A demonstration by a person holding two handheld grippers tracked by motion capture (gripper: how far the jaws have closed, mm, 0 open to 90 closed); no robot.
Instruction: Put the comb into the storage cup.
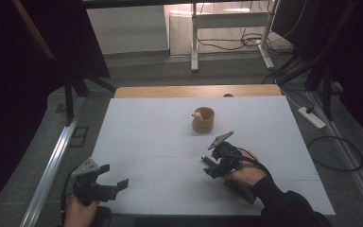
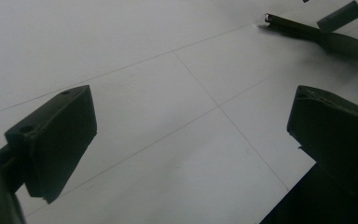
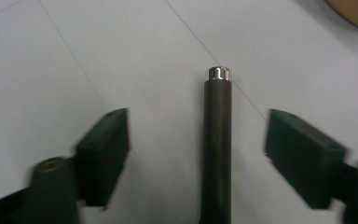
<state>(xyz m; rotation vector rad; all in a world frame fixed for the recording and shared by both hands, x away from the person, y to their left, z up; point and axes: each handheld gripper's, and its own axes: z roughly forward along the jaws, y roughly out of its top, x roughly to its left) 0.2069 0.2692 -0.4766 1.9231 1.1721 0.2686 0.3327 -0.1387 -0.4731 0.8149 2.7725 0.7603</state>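
Note:
A dark slim rod (image 3: 216, 140) with a silver tip lies on the white table sheet (image 1: 146, 123), right of centre. My right gripper (image 3: 199, 120) stands over it with one jaw on each side. Both pads (image 3: 107, 149) are clear of the rod, so the gripper is open. From above, the right gripper (image 1: 211, 166) points left and away, and the rod's tip (image 1: 203, 158) pokes out past it. My left gripper (image 1: 114, 176) rests open and empty at the near left corner. In the left gripper view (image 2: 191, 98), the rod (image 2: 289, 23) lies far off at the top right.
A small wooden cup (image 1: 203, 120) with a pale object (image 1: 197, 114) inside stands beyond the right gripper, near the table's middle. A wooden edge (image 1: 194, 91) borders the far side. On the floor lie a power strip (image 1: 312, 117) and cables at the right, and a metal rail (image 1: 52, 161) at the left.

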